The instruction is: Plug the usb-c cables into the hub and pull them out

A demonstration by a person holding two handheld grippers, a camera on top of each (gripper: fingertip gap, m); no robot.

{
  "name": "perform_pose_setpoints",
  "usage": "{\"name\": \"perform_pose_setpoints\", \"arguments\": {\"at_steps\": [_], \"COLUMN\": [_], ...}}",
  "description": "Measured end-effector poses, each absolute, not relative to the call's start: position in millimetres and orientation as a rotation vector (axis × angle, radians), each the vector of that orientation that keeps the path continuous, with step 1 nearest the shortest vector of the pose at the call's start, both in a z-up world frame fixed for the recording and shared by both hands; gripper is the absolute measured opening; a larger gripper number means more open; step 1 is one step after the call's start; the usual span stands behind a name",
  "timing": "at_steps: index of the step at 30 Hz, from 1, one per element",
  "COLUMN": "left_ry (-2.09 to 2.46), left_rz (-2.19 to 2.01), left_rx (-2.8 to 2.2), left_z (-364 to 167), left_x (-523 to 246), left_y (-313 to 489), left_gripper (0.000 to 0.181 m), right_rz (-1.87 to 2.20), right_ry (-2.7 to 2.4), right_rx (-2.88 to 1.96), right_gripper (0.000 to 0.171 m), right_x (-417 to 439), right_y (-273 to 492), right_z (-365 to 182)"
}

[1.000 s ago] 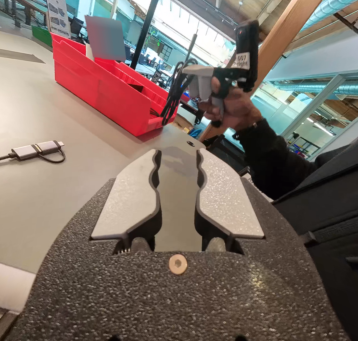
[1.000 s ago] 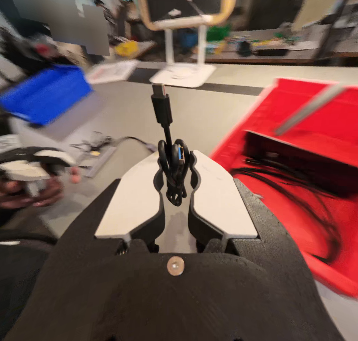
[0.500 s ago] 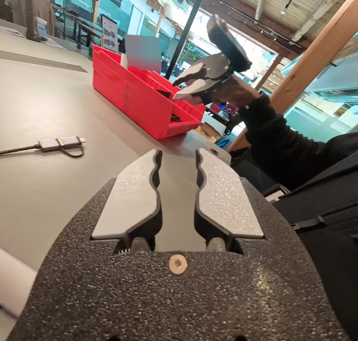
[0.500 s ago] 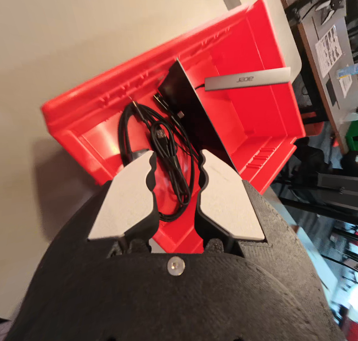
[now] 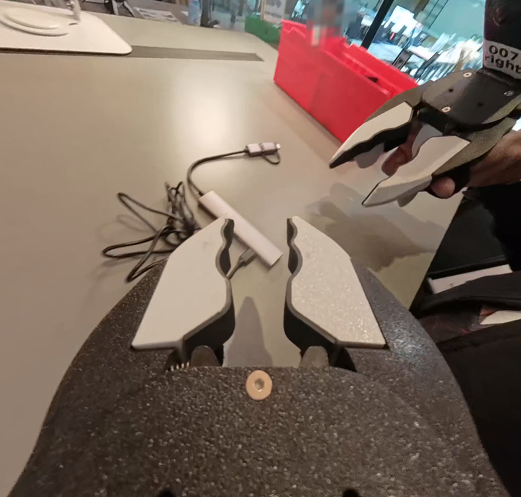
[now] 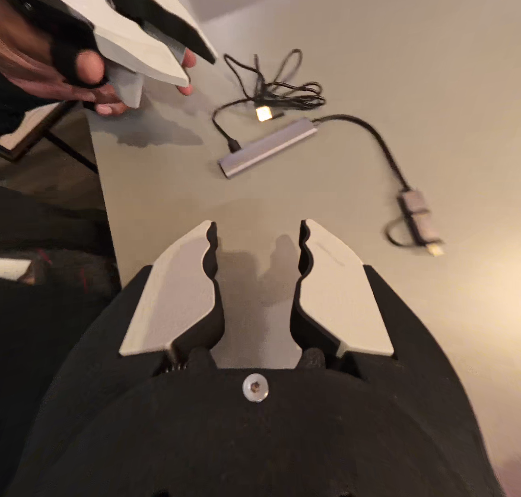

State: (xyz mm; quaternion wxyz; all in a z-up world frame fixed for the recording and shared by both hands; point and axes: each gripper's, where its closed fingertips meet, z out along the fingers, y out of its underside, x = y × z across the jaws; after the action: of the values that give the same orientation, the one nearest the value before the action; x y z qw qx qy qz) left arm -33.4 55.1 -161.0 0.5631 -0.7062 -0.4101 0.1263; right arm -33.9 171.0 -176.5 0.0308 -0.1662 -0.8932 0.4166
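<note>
A slim grey hub (image 5: pixel 242 231) (image 6: pixel 267 148) lies on the beige table with its own lead running to a grey adapter plug (image 5: pixel 262 148) (image 6: pixel 420 215). A tangled black USB-C cable (image 5: pixel 158 224) (image 6: pixel 282 91) lies beside it, one end plugged into the hub's side near one end (image 6: pixel 234 146). My left gripper (image 5: pixel 259 224) is open and empty, hovering just short of the hub. My right gripper (image 6: pixel 258 226) is open and empty above the table, nearer me than the hub; it also shows in the left wrist view (image 5: pixel 349 181).
A red bin (image 5: pixel 332 88) stands at the far right of the table. A white lamp base (image 5: pixel 56 32) sits at the far left. The table's near edge (image 6: pixel 98 173) runs at the left, with dark items below it. From the left gripper's tips to the slim grey hub (image 6: pixel 267 148) is close to 8 cm. It turns up in the left wrist view (image 5: pixel 238 227) as well. My right gripper's tips are some 11 cm from the grey adapter plug (image 5: pixel 262 148). The right camera catches it too, in the right wrist view (image 6: pixel 414 214).
The right gripper let the coiled cable go into the red bin, then swung away to hover over the table by the hub. The left gripper turned toward the hub and opened a little wider.
</note>
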Motion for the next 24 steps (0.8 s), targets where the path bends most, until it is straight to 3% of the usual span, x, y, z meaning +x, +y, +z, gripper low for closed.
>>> {"name": "perform_pose_setpoints", "arguments": {"at_steps": [8, 11, 12, 18, 24], "left_ry": [-0.872, -0.805, -0.78, -0.492, -0.097], "left_rz": [0.397, 0.392, 0.388, 0.516, 0.902], "left_rx": [-1.921, -1.98, -1.999, -2.15, -2.286], "left_z": [-189, -196, -198, -205, -217], "left_x": [-19, -15, -14, -15, -30], "left_y": [14, 12, 13, 34, 54], "left_gripper": [0.04, 0.041, 0.041, 0.039, 0.029], "right_rz": [1.054, 0.919, 0.911, 0.891, 1.111], "right_ry": [-2.776, -2.618, -2.588, -2.475, -2.374], "right_rx": [-0.8, -0.915, -0.968, -1.14, -1.346], "right_gripper": [0.071, 0.051, 0.037, 0.031, 0.03], "right_x": [-34, -46, -47, -42, -30], "right_y": [83, 78, 77, 78, 74], "right_z": [-234, -236, -236, -234, -211]}}
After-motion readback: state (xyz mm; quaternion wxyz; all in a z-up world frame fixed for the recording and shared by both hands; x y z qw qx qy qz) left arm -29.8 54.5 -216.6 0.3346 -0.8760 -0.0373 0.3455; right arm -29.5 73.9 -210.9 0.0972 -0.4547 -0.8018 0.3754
